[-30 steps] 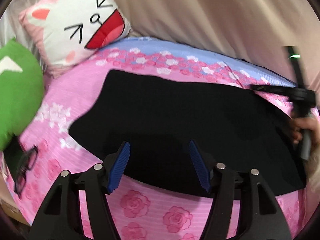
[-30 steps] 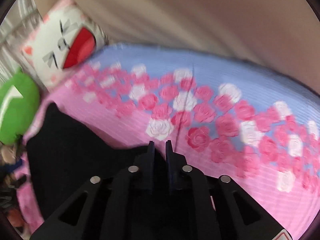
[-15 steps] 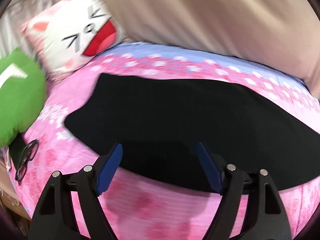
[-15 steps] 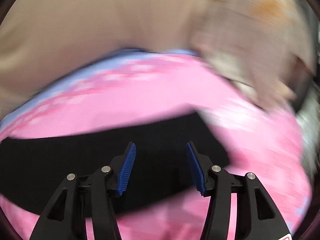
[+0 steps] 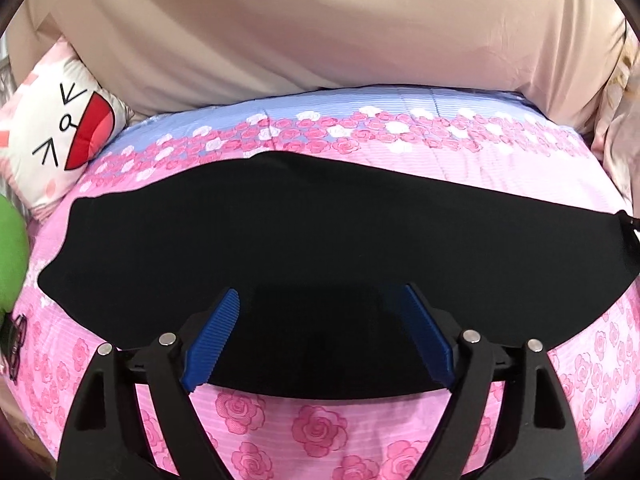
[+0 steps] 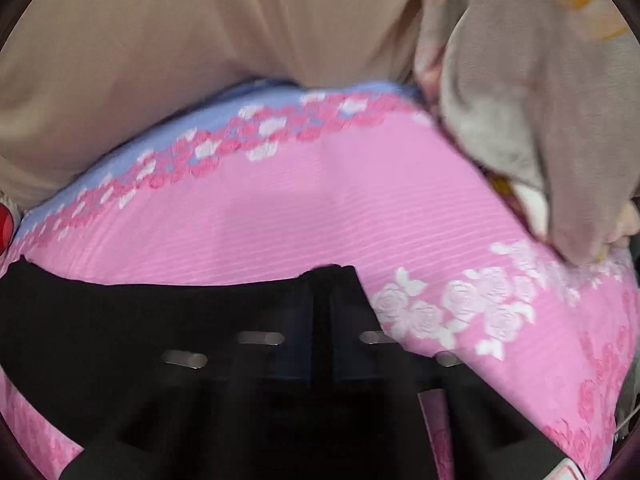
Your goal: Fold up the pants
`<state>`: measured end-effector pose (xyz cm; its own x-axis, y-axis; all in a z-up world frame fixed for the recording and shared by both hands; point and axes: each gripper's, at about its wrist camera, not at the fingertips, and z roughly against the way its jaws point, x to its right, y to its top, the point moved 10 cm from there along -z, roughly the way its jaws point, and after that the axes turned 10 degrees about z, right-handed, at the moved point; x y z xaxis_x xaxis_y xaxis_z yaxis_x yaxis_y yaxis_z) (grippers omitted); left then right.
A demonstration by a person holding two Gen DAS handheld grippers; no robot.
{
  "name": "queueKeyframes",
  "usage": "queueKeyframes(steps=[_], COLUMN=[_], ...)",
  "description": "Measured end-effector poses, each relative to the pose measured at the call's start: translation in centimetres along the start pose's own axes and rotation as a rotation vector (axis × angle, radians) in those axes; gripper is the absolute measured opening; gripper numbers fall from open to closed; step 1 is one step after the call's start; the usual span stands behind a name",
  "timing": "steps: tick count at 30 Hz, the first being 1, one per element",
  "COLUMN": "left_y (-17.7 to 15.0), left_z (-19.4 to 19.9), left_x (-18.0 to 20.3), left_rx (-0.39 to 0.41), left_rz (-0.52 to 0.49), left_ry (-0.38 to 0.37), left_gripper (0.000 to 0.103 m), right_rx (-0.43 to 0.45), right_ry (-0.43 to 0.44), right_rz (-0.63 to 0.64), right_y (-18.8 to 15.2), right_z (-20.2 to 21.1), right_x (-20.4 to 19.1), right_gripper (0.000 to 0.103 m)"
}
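Note:
The black pants (image 5: 312,236) lie flat in a long band across the pink rose bedspread (image 5: 316,428). In the left wrist view my left gripper (image 5: 320,300) is open, its blue pads (image 5: 212,340) spread just above the pants' near edge, holding nothing. In the blurred right wrist view my right gripper (image 6: 320,280) has its jaws pressed together at the right end of the pants (image 6: 160,320), at their far corner, and appears to pinch the black cloth there.
A white cat-face pillow (image 5: 64,128) and a green cushion (image 5: 10,256) lie at the left. Black glasses (image 5: 16,340) lie at the bed's left edge. A beige curtain (image 5: 320,28) hangs behind. A greyish blanket (image 6: 540,92) is heaped at the right end.
My right gripper was open over the pants' right end half a second ago; now its jaws are closed there. My left gripper swung rightward and stayed open.

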<state>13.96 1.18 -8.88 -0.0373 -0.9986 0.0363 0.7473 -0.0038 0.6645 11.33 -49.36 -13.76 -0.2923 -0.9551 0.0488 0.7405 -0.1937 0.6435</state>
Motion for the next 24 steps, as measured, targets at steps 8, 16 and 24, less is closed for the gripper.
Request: queueKeyframes(steps=[8, 16, 24], left_y=[0.7, 0.1, -0.8], left_z=[-0.5, -0.7, 0.3], left_x=[0.8, 1.4, 0.9], left_rx=[0.004, 0.006, 0.031], left_rz=[-0.011, -0.03, -0.015], left_ry=[0.039, 0.021, 0.01], left_gripper=[0.084, 0.084, 0.085], right_rx=[0.026, 0.078, 0.007], right_ry=[0.061, 0.061, 0.083], right_rz=[-0.033, -0.196, -0.254], right_y=[-0.3, -5.4, -6.9], right_z=[-0.7, 6.3, 3.7], right_x=[1.9, 3.4, 1.9], right_gripper=[0.028, 0.058, 0.056])
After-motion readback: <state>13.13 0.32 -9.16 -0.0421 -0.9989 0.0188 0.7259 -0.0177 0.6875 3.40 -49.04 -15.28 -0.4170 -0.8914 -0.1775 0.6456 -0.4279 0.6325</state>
